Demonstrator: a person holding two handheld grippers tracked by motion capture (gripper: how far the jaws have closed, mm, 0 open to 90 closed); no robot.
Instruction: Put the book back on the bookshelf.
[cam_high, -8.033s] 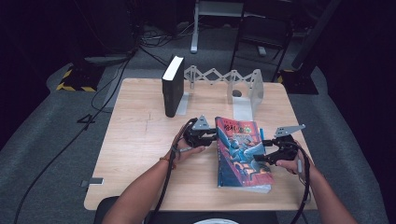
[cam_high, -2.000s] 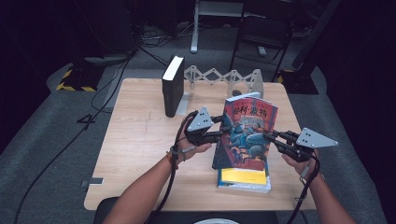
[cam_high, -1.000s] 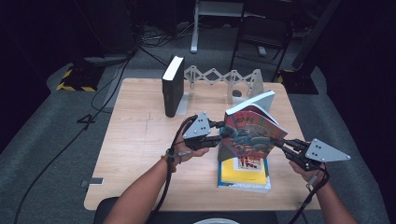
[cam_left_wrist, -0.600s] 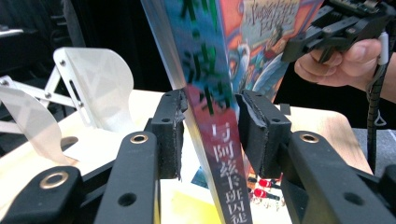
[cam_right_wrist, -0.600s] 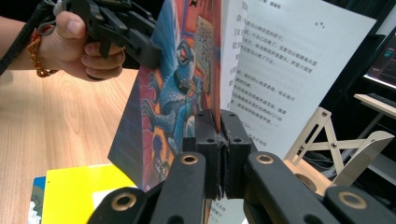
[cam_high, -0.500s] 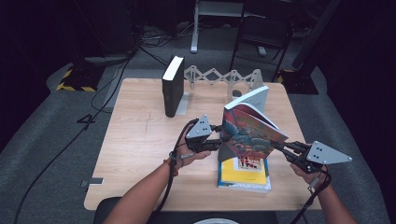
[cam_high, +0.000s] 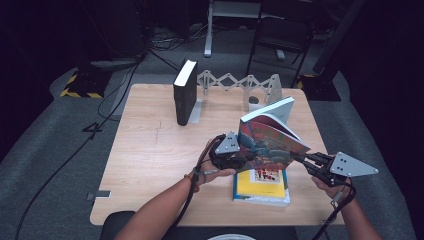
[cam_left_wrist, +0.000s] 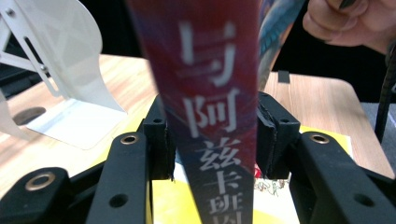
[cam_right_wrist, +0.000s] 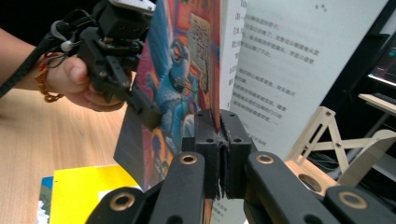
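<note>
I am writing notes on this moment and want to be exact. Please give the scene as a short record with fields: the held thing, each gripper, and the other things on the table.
held thing: colourful book, lifted off the table and partly fanned open
right gripper: jaws shut on the front cover edge
left gripper: jaws astride the red spine, just been opening; pads look slightly apart from it
below: yellow book lying flat
back of table: black book standing upright against a white bookend
surface: wooden table

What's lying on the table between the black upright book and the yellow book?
Nothing: the high view shows bare table between the black book and the yellow book.
</note>
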